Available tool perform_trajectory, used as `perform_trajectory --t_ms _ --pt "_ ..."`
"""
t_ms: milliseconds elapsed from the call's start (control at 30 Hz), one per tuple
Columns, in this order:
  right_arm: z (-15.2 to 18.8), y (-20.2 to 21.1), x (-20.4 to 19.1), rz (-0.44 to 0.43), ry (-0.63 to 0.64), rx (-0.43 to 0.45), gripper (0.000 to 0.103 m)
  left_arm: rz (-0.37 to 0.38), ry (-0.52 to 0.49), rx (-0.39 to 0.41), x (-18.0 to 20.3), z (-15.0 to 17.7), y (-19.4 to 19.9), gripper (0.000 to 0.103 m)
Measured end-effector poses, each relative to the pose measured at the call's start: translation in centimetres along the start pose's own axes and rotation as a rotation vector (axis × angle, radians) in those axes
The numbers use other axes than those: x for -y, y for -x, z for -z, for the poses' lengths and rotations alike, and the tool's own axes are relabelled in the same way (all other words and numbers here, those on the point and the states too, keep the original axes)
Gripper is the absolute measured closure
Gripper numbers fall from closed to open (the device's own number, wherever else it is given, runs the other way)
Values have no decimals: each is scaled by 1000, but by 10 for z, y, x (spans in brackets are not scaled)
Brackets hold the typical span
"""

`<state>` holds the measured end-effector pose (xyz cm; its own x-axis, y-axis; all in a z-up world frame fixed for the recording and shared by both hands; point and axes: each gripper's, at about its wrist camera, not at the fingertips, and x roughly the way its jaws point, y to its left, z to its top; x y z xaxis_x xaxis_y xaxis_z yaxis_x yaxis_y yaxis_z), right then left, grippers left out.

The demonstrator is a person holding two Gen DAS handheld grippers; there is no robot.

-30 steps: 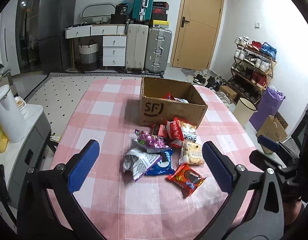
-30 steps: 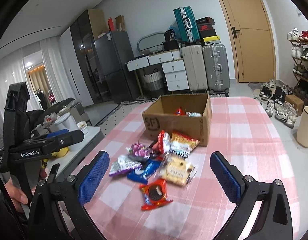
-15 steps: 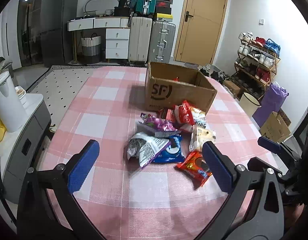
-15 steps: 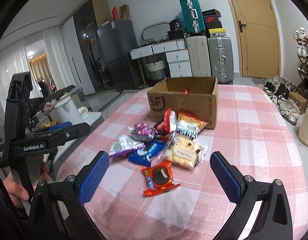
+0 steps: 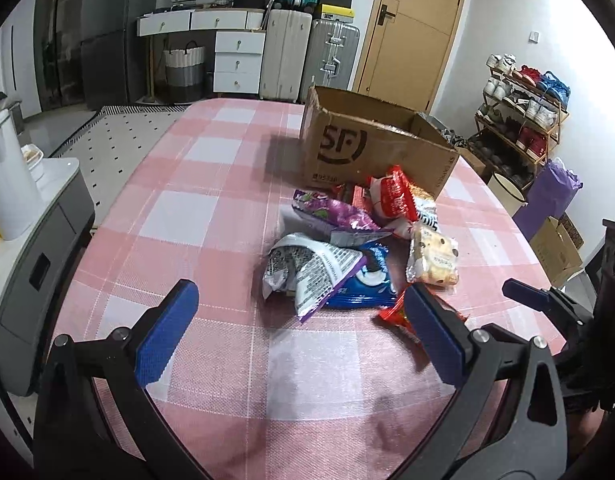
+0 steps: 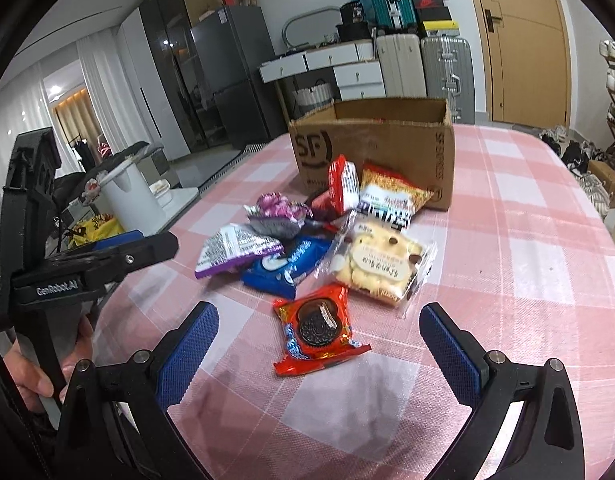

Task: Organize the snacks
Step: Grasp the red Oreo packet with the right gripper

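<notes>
A pile of snack packets lies on the pink checked tablecloth [image 6: 527, 248] in front of an open cardboard box [image 6: 371, 152] [image 5: 371, 152]. Nearest is a red cookie packet [image 6: 317, 328], then a clear biscuit bag [image 6: 381, 266] [image 5: 431, 260], a blue cookie packet [image 6: 287, 266] [image 5: 363, 288], a silver-purple packet [image 5: 307, 268] [image 6: 235, 246], a purple candy bag [image 5: 339, 216] and red packets [image 5: 395, 200]. My left gripper [image 5: 299, 336] hovers open just short of the silver-purple packet. My right gripper [image 6: 319, 356] is open, straddling the red cookie packet from above. Both are empty.
The left gripper's body and a hand [image 6: 31, 376] show at the left of the right wrist view. A white appliance on a grey cabinet [image 5: 11, 184] stands left of the table. Suitcases [image 5: 307, 56], drawers, a door and a shoe rack [image 5: 523, 112] line the room behind.
Both grippers have moved forward and lower toward the snack pile, which now looks closer and larger. The jaws stayed open. No snack has moved.
</notes>
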<state>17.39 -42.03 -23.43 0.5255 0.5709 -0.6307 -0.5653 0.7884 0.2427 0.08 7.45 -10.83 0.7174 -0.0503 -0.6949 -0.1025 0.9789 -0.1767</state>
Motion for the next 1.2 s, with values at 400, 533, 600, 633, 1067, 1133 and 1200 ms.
perform_trajectory --t_ms 400,533,600,633,1067,1133,1200 --pt "4 -46 -2 22 28 -106 1 25 40 -67 -15 8 -38 1" --pt "4 -58 -4 37 41 -132 1 26 51 -84 -19 10 -47 1" --pt "3 -64 -6 38 52 -148 1 30 59 -88 -23 11 -48 1" --pt "3 -66 -7 42 56 -153 1 31 62 -90 -24 11 -48 1" --pt "6 -77 -13 37 71 -184 22 30 81 -122 -29 15 -54 1" --pt "6 -77 -15 45 83 -186 32 27 75 -131 -28 15 -54 1" --pt "6 -76 -17 61 104 -190 46 29 72 -137 -27 15 -54 1"
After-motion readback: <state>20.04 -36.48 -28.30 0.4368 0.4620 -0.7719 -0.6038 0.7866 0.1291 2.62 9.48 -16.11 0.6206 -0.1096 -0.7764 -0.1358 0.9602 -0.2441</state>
